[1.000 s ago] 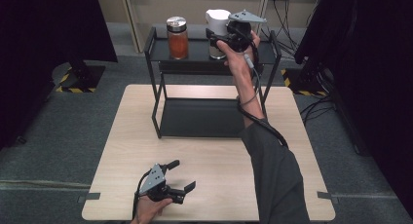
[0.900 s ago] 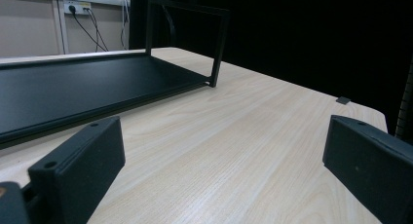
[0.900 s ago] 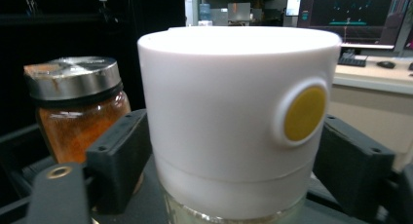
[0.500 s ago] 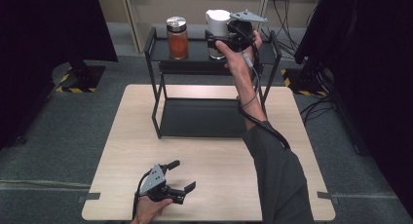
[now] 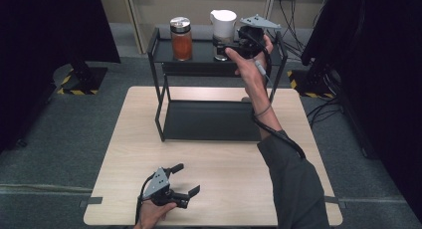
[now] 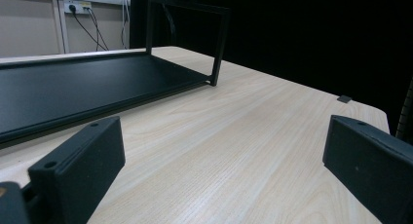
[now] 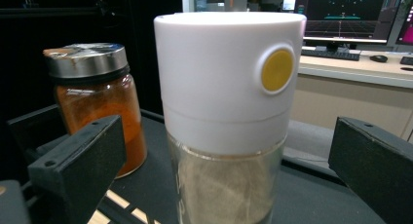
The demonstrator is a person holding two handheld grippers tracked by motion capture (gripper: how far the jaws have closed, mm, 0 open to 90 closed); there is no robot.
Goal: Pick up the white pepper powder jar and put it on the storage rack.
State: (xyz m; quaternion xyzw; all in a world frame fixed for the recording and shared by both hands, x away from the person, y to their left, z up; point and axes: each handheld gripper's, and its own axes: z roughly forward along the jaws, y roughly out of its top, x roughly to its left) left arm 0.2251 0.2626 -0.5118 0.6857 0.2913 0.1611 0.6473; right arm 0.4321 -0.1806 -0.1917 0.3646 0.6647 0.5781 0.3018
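Between R gripper (image 7: 224, 170) fingers: white-lidded jar (image 7: 226, 117) (untouched)

Even indoor light, soft shadows, dark surrounds, slightly soft focus

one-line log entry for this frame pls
right gripper: open, jaws either side of white-lidded jar, top shelf | orange spice jar: beside it, untouched | left gripper: open, empty, low over table

No readable text, labels, brands or numbers anywhere. White-lidded jar (image 7: 229, 112) has a plain yellow dot, no lettering. Monitor (image 7: 350, 14) at 1 o'clock in the right gripper view is too blurred to read.
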